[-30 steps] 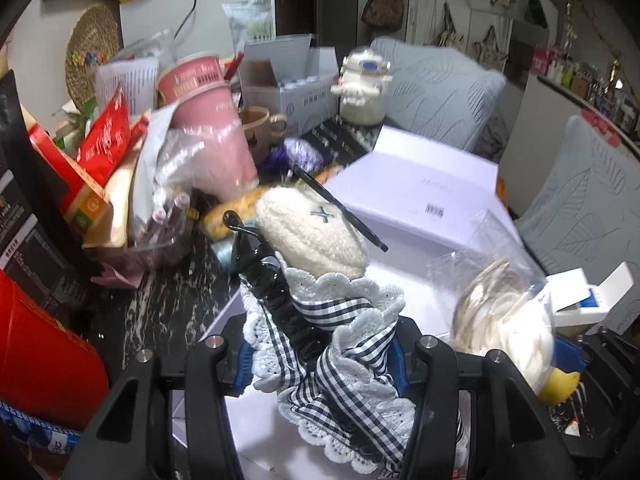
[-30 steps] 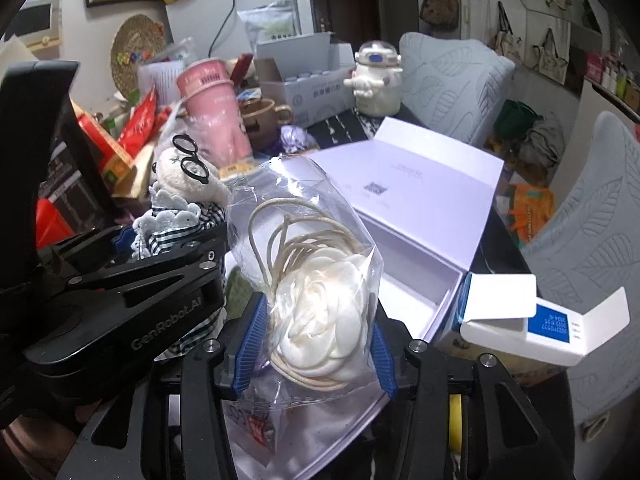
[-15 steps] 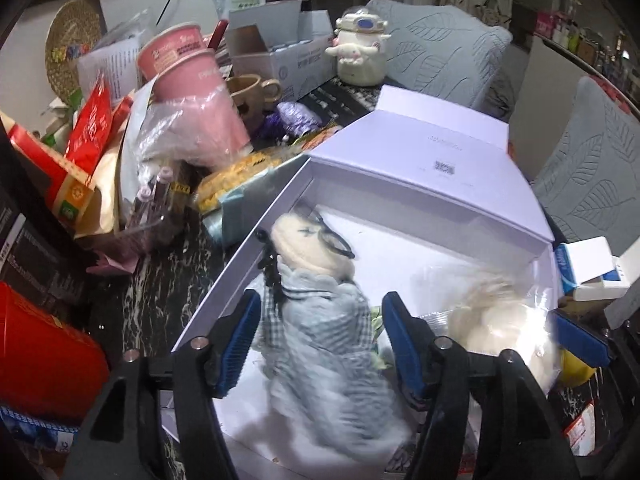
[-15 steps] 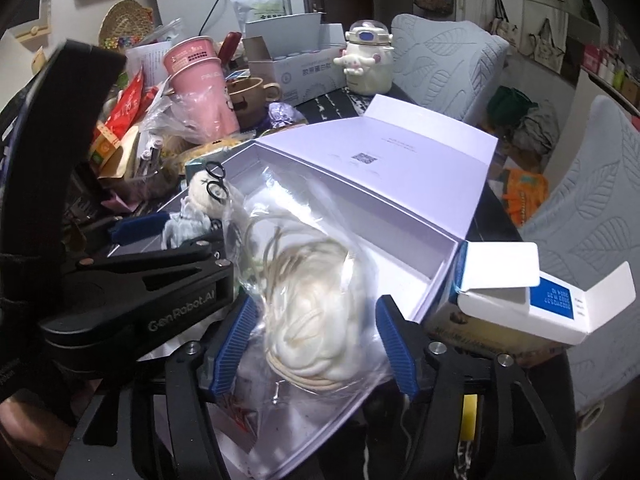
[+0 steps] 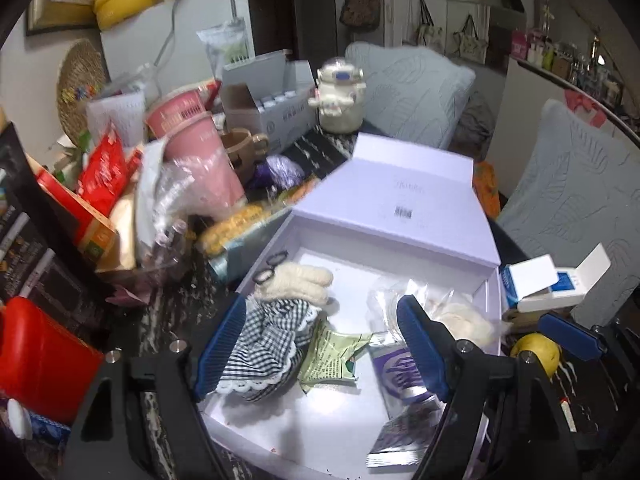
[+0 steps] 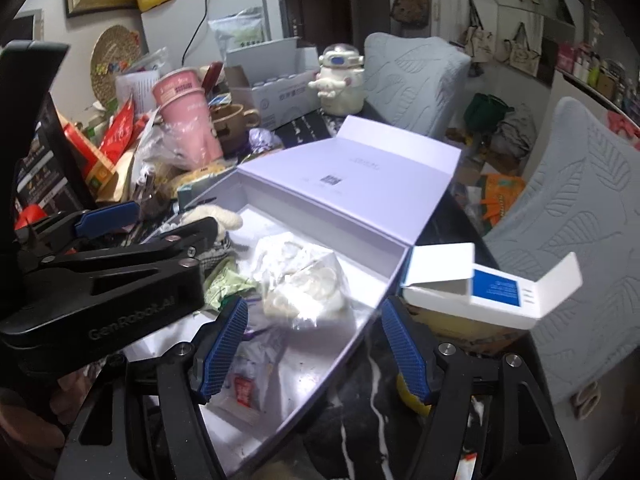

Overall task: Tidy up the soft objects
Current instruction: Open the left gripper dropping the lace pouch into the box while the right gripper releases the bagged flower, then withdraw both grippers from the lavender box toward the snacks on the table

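Hidden: the left gripper (image 6: 160,232) covers most of the doll (image 6: 216,216).
Left gripper: jaws wide apart, nothing held.
Right gripper (image 6: 314,350): jaws wide apart, holding nothing, over the bagged flower (image 6: 304,284).

Gingham plush doll (image 5: 276,320) (lying sideways), bagged flower (image 6: 304,284)

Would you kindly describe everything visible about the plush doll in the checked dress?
The plush doll lies on its side in the near-left part of the open lavender box. It has a cream knitted head and long ears, black round glasses, and a black-and-white gingham dress trimmed with white lace. It looks soft and slack. Its skirt rests against a green foil sachet. The left gripper is open around it, not pinching it.
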{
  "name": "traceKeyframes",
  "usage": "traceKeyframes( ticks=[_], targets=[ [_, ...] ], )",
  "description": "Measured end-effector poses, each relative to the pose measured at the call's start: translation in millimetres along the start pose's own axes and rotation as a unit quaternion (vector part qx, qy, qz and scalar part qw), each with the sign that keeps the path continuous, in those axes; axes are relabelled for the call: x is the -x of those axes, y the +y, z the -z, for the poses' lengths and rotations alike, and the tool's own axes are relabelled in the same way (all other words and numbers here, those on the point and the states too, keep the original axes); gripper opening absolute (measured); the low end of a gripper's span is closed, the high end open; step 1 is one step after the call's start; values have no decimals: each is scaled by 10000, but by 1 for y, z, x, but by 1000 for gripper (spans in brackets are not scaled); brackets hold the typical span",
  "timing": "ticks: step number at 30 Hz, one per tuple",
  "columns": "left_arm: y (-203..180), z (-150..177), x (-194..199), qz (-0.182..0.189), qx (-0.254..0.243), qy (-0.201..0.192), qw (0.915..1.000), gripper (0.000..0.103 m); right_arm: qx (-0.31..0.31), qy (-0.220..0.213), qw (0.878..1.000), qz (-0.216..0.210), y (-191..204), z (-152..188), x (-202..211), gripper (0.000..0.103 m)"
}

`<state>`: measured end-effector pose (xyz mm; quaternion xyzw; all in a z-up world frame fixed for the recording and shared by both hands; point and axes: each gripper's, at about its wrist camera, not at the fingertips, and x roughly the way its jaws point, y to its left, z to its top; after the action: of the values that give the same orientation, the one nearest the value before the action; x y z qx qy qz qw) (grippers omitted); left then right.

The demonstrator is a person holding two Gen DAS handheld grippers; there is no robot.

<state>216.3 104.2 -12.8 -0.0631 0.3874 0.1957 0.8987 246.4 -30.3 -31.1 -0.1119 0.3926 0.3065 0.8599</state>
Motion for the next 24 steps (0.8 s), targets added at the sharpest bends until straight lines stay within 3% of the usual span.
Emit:
traceKeyframes(
  ticks=[15, 24],
  targets=[
    [0, -5, 67, 240, -66, -673, 9974, 78, -56, -598, 9979, 237, -6, 0, 66, 71],
    [-15, 2, 105, 636, -255, -908, 9935, 79, -76, -1017, 9937, 454, -11, 13, 113, 74]
  ],
)
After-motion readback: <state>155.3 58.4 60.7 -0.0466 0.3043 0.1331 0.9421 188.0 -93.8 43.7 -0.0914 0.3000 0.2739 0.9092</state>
